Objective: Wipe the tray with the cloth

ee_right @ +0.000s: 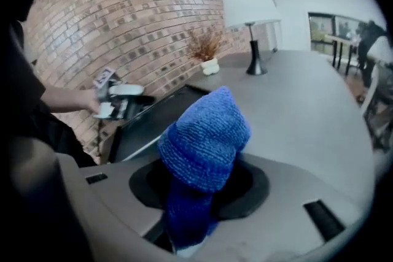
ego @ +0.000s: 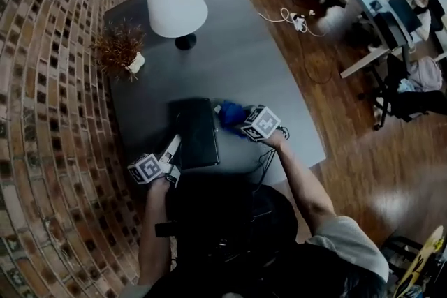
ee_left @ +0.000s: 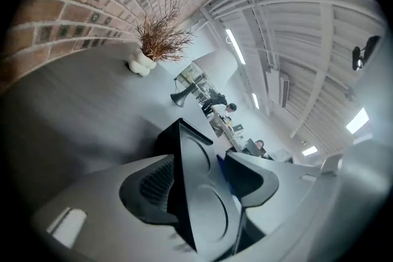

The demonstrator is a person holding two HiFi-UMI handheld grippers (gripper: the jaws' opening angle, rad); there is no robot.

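A black tray [ego: 195,132] lies on the dark grey table [ego: 244,66] near its front edge. My left gripper [ego: 172,149] is at the tray's near left corner. In the left gripper view the tray's rim [ee_left: 196,193] stands between the jaws of the left gripper [ee_left: 202,184]; a gap shows on the right side, so it is open. The right gripper [ego: 243,123] hovers just right of the tray, shut on a blue knitted cloth [ego: 230,114]. In the right gripper view the cloth [ee_right: 206,138] bunches up out of the right gripper [ee_right: 196,193], with the tray [ee_right: 141,123] and left gripper [ee_right: 120,101] to its left.
A white-shaded lamp [ego: 176,3] and a dried plant in a white pot [ego: 120,49] stand at the table's far end. A brick wall [ego: 49,115] runs along the left. Cables [ego: 293,17] lie on the wood floor; office desks with seated people are at the back right.
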